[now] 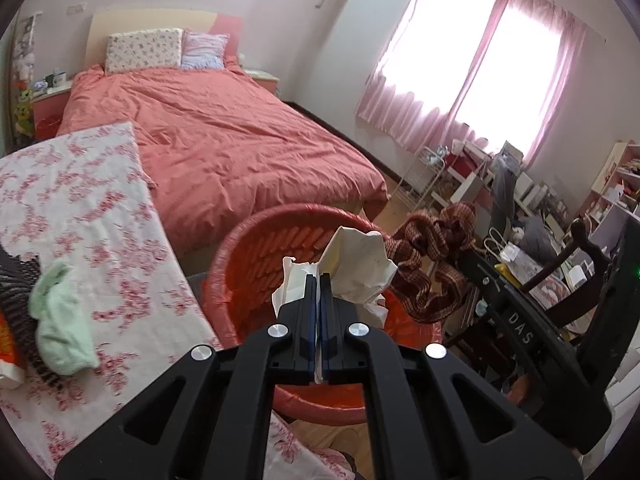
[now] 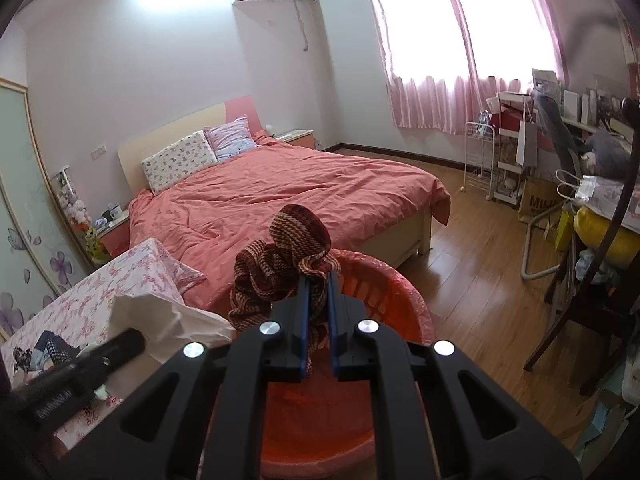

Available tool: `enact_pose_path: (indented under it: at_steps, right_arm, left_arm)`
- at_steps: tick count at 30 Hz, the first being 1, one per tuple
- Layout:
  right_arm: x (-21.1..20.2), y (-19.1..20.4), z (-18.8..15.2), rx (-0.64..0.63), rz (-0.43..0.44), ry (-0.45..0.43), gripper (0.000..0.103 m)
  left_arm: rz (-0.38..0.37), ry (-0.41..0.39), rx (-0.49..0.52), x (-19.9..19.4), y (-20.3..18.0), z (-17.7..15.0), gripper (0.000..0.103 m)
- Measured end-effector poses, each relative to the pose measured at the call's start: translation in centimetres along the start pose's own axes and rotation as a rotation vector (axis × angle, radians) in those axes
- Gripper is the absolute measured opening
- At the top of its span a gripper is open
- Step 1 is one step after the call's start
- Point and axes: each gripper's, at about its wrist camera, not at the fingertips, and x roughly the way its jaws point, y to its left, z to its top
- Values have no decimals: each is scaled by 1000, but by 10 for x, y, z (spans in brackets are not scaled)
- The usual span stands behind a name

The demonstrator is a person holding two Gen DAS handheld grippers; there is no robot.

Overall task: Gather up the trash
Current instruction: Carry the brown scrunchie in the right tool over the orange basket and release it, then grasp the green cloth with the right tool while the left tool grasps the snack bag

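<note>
Left wrist view: left tongs (image 1: 319, 280) clamp crumpled paper (image 1: 362, 264) over the red bin's rim (image 1: 248, 236); right tongs (image 2: 319, 280) clamp a striped cloth (image 2: 280, 264). Next, release both inside.

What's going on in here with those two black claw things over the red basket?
A person is tidying up with a handheld gripper in each hand. The left gripper is clamped on crumpled white paper, and the right gripper on a brown striped cloth. Both hang over the red bin, nothing dropped yet.
</note>
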Motion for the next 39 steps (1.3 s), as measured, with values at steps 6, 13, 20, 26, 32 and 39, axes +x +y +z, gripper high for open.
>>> enact_pose_path:
  at_steps: [6, 13, 20, 26, 32, 39]
  right_arm:
    - [13, -7, -1, 30, 21, 26, 25]
    - [10, -10, -9, 19, -14, 39, 39]
    - [-10, 18, -12, -72, -5, 23, 43]
    - [-26, 69, -25, -153, 81, 49, 43]
    - [-34, 132, -47, -244, 186, 97, 43]
    - [-19, 196, -75, -302, 293, 207, 42]
  left_arm:
    - [14, 72, -12, 18, 1, -4, 20]
    - [91, 76, -14, 10, 13, -11, 38]
    - [246, 12, 28, -41, 40, -18, 49]
    - [362, -38, 0, -91, 77, -28, 50]
    - [482, -88, -47, -142, 113, -47, 56]
    - [602, -114, -146, -192, 163, -67, 56]
